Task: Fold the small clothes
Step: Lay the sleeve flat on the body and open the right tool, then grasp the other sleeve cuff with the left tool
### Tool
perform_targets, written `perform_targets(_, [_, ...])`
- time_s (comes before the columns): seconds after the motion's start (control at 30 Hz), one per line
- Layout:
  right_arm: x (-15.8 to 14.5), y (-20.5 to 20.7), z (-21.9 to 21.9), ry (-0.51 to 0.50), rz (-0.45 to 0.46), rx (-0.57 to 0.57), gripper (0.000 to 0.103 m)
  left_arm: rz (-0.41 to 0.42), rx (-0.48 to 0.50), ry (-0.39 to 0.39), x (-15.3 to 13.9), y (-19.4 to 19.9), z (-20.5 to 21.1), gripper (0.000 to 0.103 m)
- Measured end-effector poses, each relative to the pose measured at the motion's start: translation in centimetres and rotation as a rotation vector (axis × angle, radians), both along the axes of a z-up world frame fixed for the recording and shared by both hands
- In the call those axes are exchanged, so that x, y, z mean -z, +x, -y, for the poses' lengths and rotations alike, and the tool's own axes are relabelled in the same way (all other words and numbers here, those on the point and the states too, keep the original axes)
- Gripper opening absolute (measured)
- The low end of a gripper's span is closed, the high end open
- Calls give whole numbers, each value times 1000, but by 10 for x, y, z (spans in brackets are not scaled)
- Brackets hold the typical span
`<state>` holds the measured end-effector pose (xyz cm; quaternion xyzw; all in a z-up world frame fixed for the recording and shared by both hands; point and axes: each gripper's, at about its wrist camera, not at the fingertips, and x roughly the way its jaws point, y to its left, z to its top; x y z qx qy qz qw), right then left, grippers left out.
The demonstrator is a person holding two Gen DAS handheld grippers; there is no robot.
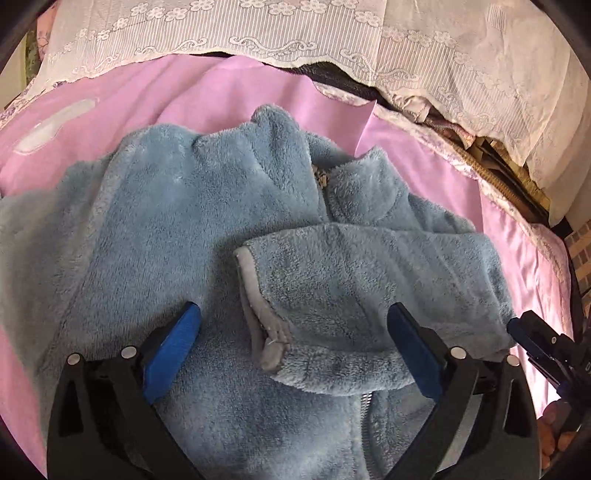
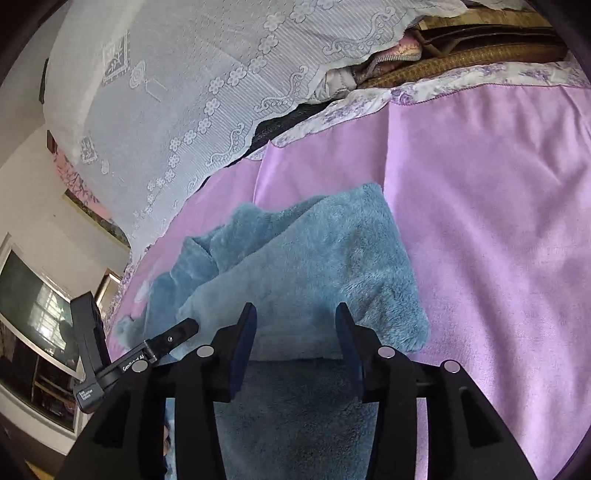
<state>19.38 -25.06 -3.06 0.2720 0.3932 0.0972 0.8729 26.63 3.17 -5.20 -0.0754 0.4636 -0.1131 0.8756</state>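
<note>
Fingers (image 1: 184, 332) of the left gripper (image 1: 295, 328) stand wide apart over a blue fleece jacket (image 1: 166, 221), with nothing pressed between their blue pads; the cuff (image 1: 258, 310) of a sleeve (image 1: 369, 280) folded across the jacket's front lies in the gap between them, not gripped. In the right wrist view the right gripper (image 2: 295, 325) has its fingers (image 2: 245, 332) partly apart, and the fleece shows between them and below them without being pinched, though whether a pad brushes the pile I cannot tell. The jacket lies spread on a pink sheet (image 1: 129, 122) that covers a bed, its collar (image 1: 354, 177) and zipper (image 1: 323, 184) pointing away from the left camera, and the zipper's lower run (image 1: 365, 424) shows again near the bottom of that view. From the right camera the folded sleeve forms a broad blue slab with one corner near a crease in the sheet. A white lace cloth (image 1: 258, 33) hangs over the far side of the bed in both views. At the left view's right edge the right gripper's dark frame shows just beside the sleeve. A window (image 2: 33, 306) appears at the left edge of the right view.
</note>
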Motion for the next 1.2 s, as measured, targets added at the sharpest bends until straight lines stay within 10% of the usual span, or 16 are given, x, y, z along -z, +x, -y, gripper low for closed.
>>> perform_targets(0.23, [21, -1, -6, -15, 17, -44, 65, 83, -10, 26, -31, -25, -30, 98])
perform_targets(0.4, [15, -3, -21, -18, 69, -138, 100, 158, -222, -15, -59, -39, -149, 98])
perform_targets(0.5, [11, -4, -36, -120, 59, -147, 100, 113, -376, -38, -49, -41, -237, 98])
perform_targets(0.67, [11, -1, -60, -300, 20, -152, 100, 23, -638, -253, -13, -49, -363, 98])
perform_targets(0.83, [16, 3, -91, -548, -35, -165, 100, 85, -559, -447, -18, -27, -383, 98])
perform_targets(0.97, [15, 0, -105, -666, -32, -150, 99, 51, -516, -447, -3, 4, -378, 70])
perform_targets(1.03, [2, -9, -112, -707, 16, -109, 83, 69, -500, -457, -3, 10, -381, 60])
perform_targets(1.2, [-52, -26, -172, -474, 200, -159, 80, 43, -495, -628, 9, 13, -400, 21])
